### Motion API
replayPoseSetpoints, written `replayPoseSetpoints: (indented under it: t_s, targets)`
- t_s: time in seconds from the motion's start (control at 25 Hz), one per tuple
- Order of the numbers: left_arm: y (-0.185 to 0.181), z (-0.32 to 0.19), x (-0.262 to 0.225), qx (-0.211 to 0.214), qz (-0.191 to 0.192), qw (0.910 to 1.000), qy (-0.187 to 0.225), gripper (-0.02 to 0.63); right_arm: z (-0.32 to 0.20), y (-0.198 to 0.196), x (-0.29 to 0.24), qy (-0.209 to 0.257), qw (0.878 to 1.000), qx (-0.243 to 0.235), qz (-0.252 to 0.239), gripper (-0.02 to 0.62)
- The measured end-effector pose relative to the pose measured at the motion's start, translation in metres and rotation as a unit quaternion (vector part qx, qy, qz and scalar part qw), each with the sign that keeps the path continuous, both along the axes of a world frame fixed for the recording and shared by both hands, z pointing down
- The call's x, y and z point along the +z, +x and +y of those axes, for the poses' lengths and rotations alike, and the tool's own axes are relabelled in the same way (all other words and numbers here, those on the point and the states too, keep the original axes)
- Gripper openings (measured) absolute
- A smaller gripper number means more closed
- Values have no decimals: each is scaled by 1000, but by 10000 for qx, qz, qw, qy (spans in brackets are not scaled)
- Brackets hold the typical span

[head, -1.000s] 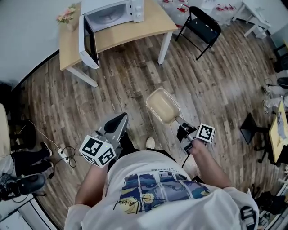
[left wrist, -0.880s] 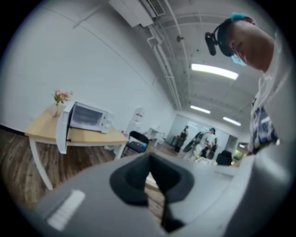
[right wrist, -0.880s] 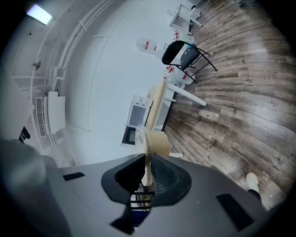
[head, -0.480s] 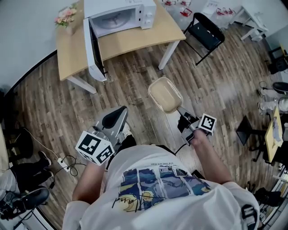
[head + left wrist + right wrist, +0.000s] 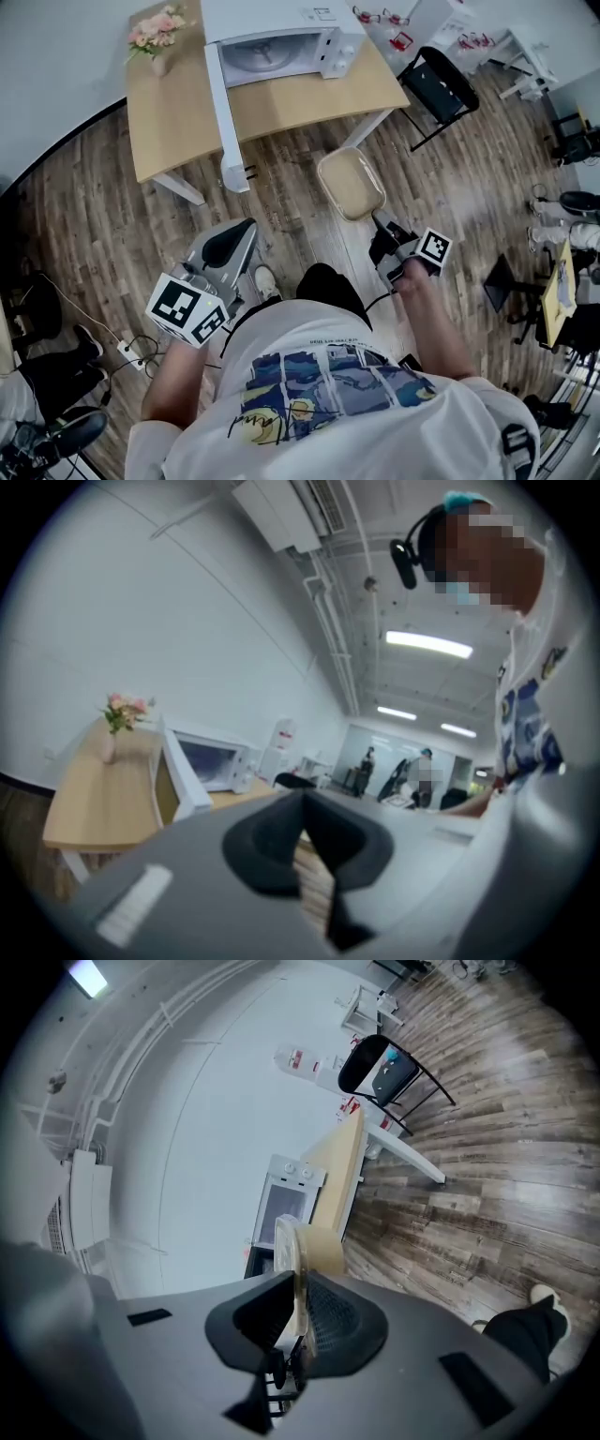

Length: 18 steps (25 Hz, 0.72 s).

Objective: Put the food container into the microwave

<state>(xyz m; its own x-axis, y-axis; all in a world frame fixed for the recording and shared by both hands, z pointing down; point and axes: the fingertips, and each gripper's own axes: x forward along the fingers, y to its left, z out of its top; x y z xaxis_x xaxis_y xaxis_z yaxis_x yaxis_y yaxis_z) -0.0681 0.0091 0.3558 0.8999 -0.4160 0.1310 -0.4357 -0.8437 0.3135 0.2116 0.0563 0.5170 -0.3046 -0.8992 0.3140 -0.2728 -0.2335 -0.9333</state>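
Observation:
The white microwave [image 5: 281, 37] stands on a wooden table [image 5: 178, 122] with its door [image 5: 225, 112] swung wide open toward me. A beige, empty food container [image 5: 352, 183] hangs over the floor just short of the table's front edge. My right gripper [image 5: 380, 225] is shut on its near rim. In the right gripper view the container [image 5: 314, 1246] stands edge-on between the jaws of the right gripper [image 5: 298, 1312], with the microwave [image 5: 281, 1208] behind it. My left gripper [image 5: 230, 248] is shut and holds nothing, level with the open door; its own view shows the left gripper [image 5: 302, 803] aimed at the microwave [image 5: 211, 761].
A vase of pink flowers [image 5: 159, 28] sits on the table's left end. A black folding chair [image 5: 441, 84] stands right of the table. Cables and a power strip [image 5: 127, 352] lie on the wooden floor at lower left. People stand far off in the room.
The table and microwave have drawn nearer in the head view. Both grippers went forward with me, and the container, still held, now hangs close to the table's edge.

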Motion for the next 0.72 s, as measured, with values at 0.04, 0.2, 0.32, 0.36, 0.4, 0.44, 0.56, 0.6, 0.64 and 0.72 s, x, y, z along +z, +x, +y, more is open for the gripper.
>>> replayPoseSetpoints:
  t_s: [0.04, 0.2, 0.32, 0.36, 0.4, 0.44, 0.56, 0.6, 0.64, 0.72]
  targets:
    - [-5, -4, 0, -44, 25, 10000, -14, 8, -8, -3, -1, -13, 10000, -24, 25, 37]
    - [-15, -28, 3, -214, 92, 9997, -11, 8, -53, -8, 0, -17, 9999, -120, 37, 37]
    - [-19, -47, 5, -364, 51, 9993, -21, 8, -89, -10, 3, -2, 9998, -218, -26, 37]
    - [-21, -51, 4, -418, 27, 9991, -19, 8, -100, -11, 3, -4, 9997, -250, -50, 37]
    - [-22, -56, 3, -473, 2, 9989, -12, 8, -111, -11, 3, 0, 9996, -280, -80, 37]
    - [-22, -62, 2, -531, -29, 9986, -2, 8, -123, -11, 4, 7, 9994, -312, -119, 37]
    - [-17, -87, -2, -750, -94, 9971, 11, 8, -164, -10, 8, -13, 9988, -443, -210, 37]
    - [-15, -95, -6, -821, -93, 9966, 20, 8, -178, -9, 8, -19, 9984, -511, -223, 37]
    - [-12, -104, -9, -883, -97, 9960, 42, 8, -194, -9, 7, -18, 9980, -583, -232, 37]
    - [-6, -122, -14, -997, -132, 9949, 106, 8, -225, -9, 6, 4, 9971, -715, -259, 37]
